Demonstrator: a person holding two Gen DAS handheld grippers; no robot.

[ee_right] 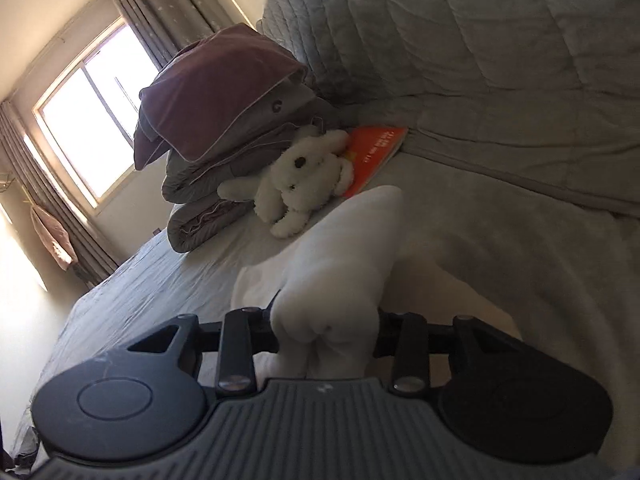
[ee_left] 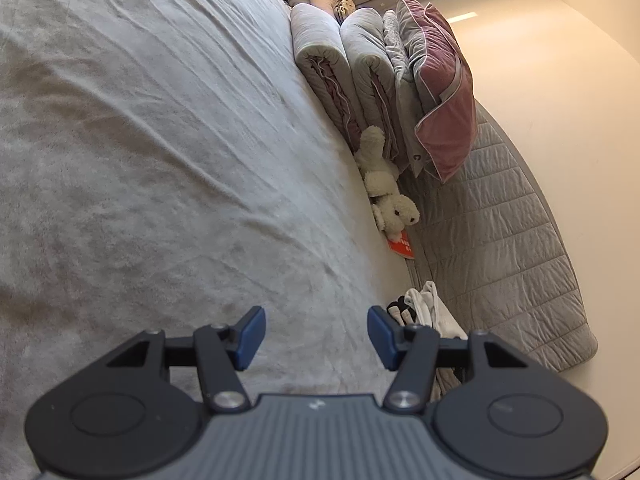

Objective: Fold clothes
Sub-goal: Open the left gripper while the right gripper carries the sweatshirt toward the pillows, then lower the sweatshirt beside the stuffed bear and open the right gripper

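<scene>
A single letter "G" sits on the grey pillowcase [ee_right: 276, 107] (also seen from the left wrist), and the orange book [ee_right: 372, 152] carries white print too blurred to read.

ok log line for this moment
left gripper open over bed | right gripper shut on white garment | folding not yet done

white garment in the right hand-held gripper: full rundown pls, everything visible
The white garment looks soft and thick, plain, with no print visible. The right hand-held gripper is shut on a bunched fold of it, the cloth bulging out between the fingers. From there it rises in a rumpled ridge to a rounded tip near the orange book, while its lower part spreads over the grey bedsheet. Its type cannot be told. It looks unfolded.
</scene>
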